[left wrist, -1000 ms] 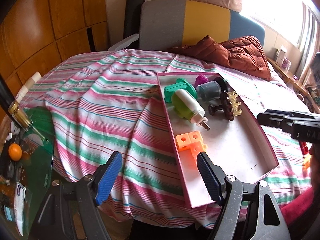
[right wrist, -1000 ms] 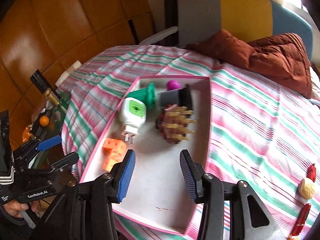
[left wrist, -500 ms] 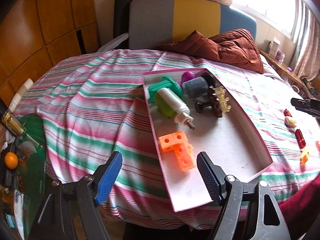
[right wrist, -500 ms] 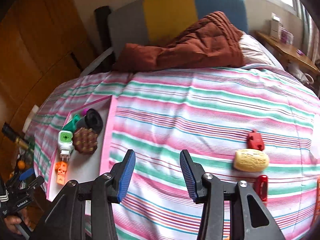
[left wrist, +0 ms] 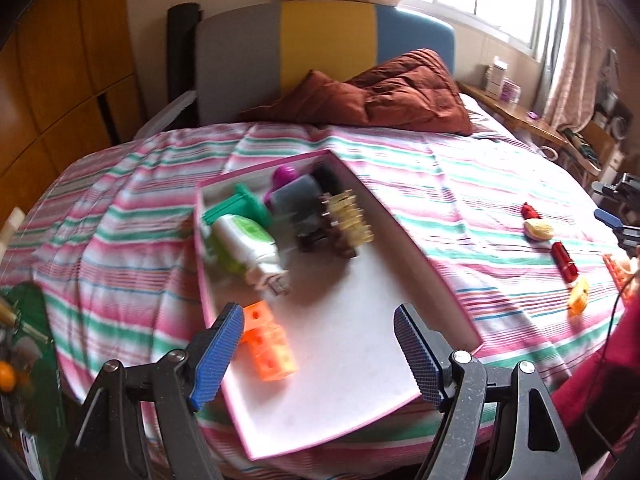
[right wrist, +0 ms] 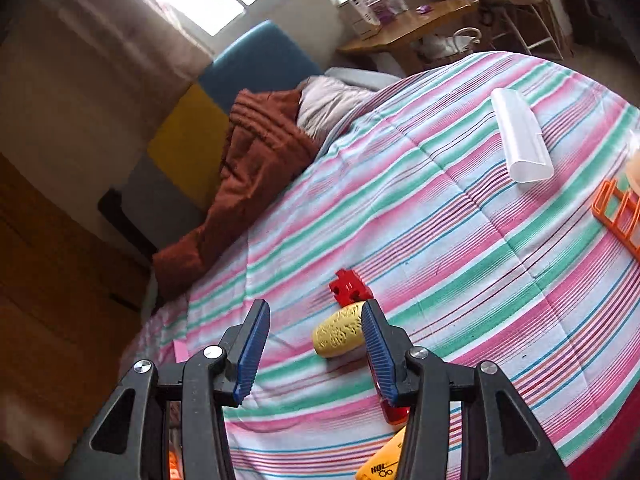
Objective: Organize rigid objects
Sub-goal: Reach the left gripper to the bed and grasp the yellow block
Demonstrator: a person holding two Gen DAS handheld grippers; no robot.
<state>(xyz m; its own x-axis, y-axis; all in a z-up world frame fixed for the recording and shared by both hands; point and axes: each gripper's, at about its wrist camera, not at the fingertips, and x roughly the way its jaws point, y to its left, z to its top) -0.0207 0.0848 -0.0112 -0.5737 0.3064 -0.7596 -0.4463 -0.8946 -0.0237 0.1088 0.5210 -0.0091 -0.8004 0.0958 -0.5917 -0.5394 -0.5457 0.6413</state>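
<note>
A striped bedspread (right wrist: 440, 208) is covering the bed. The right gripper (right wrist: 316, 348) is hovering wide open over a yellow oval piece (right wrist: 340, 334). The left gripper (left wrist: 320, 352) is gaping empty above the pink tray (left wrist: 352, 344).

Pink-rimmed tray (left wrist: 404, 236) on the striped bed, holding orange cubes (left wrist: 269, 342), green-white plug (left wrist: 248, 250), brown brush (left wrist: 342, 226), yellow oval piece (right wrist: 339, 334) beside red block (right wrist: 350, 288) well apart on the bedspread
</note>
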